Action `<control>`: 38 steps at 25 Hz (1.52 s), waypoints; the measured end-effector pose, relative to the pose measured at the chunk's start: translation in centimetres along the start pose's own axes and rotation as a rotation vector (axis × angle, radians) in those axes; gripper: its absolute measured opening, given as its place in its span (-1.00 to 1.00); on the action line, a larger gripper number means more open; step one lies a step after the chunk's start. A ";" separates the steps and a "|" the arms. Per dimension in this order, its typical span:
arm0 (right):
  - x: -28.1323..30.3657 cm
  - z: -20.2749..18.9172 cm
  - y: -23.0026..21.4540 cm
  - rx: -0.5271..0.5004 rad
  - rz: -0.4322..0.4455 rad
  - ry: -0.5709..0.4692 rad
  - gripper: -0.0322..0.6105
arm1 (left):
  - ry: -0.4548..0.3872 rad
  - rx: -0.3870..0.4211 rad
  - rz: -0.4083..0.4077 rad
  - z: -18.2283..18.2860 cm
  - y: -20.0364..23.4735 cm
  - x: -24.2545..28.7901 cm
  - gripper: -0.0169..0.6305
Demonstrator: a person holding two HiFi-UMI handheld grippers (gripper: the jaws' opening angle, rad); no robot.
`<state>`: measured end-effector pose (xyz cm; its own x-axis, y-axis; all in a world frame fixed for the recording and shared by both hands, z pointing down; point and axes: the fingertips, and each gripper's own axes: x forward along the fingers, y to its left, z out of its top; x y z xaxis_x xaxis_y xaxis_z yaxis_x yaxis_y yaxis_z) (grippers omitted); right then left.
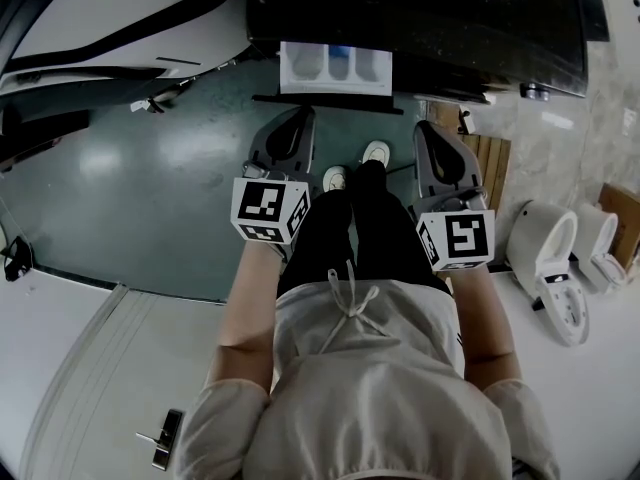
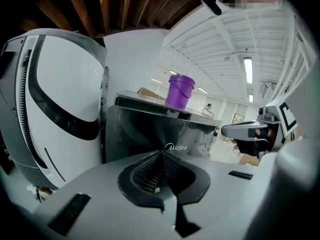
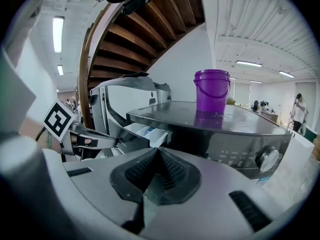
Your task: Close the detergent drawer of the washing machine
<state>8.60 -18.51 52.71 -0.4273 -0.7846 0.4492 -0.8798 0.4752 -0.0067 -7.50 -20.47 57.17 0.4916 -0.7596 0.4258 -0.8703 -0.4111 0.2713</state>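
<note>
A pale short-sleeved top (image 1: 380, 388) with a drawstring tie (image 1: 347, 303) is worn over black trousers (image 1: 365, 228) and white shoes (image 1: 376, 152). The left gripper (image 1: 296, 128) and right gripper (image 1: 432, 140) are cased in grey moulded shells and fitted with black ribbed pads (image 3: 140, 171). Narrow black slots (image 2: 70, 214) are set into the shells. A white cube (image 1: 268, 209) with black square markers is carried on each.

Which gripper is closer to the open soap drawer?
Left. The left gripper sits just in front of the drawer, near its left end; the right gripper is off past its right corner, farther away.
</note>
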 end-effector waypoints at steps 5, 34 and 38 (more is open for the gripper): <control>1.3 1.2 -0.9 -0.007 0.024 -0.003 -0.89 | -0.029 -0.018 0.025 2.0 0.6 1.5 -0.90; 4.3 2.3 -3.1 0.021 0.096 0.015 -0.89 | -0.038 -0.107 0.122 5.2 3.0 6.1 -0.90; 4.1 2.4 -2.9 0.016 0.097 0.015 -0.89 | -0.036 -0.080 0.104 5.2 2.9 6.0 -0.90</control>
<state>8.89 -24.11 52.40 -0.5076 -0.7294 0.4587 -0.8378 0.5422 -0.0649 -7.28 -28.83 56.06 0.3957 -0.8142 0.4248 -0.9107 -0.2882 0.2960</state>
